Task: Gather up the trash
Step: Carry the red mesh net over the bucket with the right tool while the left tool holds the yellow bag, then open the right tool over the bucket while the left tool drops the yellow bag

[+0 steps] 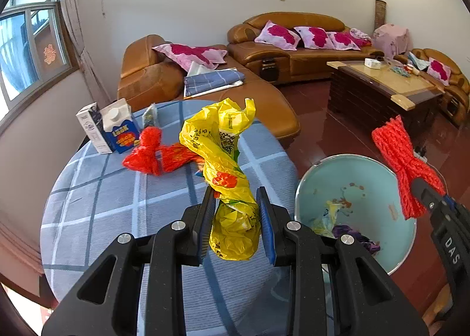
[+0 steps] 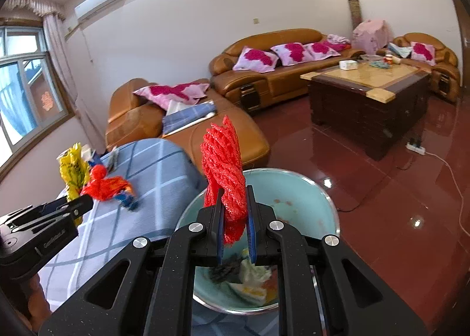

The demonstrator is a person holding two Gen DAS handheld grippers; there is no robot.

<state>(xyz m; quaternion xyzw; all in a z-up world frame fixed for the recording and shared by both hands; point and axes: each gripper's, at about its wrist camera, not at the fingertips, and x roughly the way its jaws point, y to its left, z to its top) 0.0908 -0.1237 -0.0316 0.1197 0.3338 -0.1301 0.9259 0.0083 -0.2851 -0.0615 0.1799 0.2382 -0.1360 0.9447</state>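
Brown leather sofas [image 1: 293,42] and a dark coffee table [image 2: 367,92] filled the living room behind a round table with a blue checked cloth [image 1: 111,204]. My left gripper [image 1: 236,224] was clenched on a crumpled yellow plastic bag [image 1: 226,165], which stood up from between its blue pads over the cloth. My right gripper [image 2: 235,227] was clamped on a bunch of red foam netting [image 2: 224,165], held above the pale green bin [image 2: 308,207] that stood on the red floor just beside the round table. Scraps of wrapping lay in the bottom of that bin. Farther out on the cloth, beyond the yellow bag, lay another red net bundle [image 1: 149,151], and past it, near the table's far edge, two cartons [image 1: 108,127] stood upright side by side.
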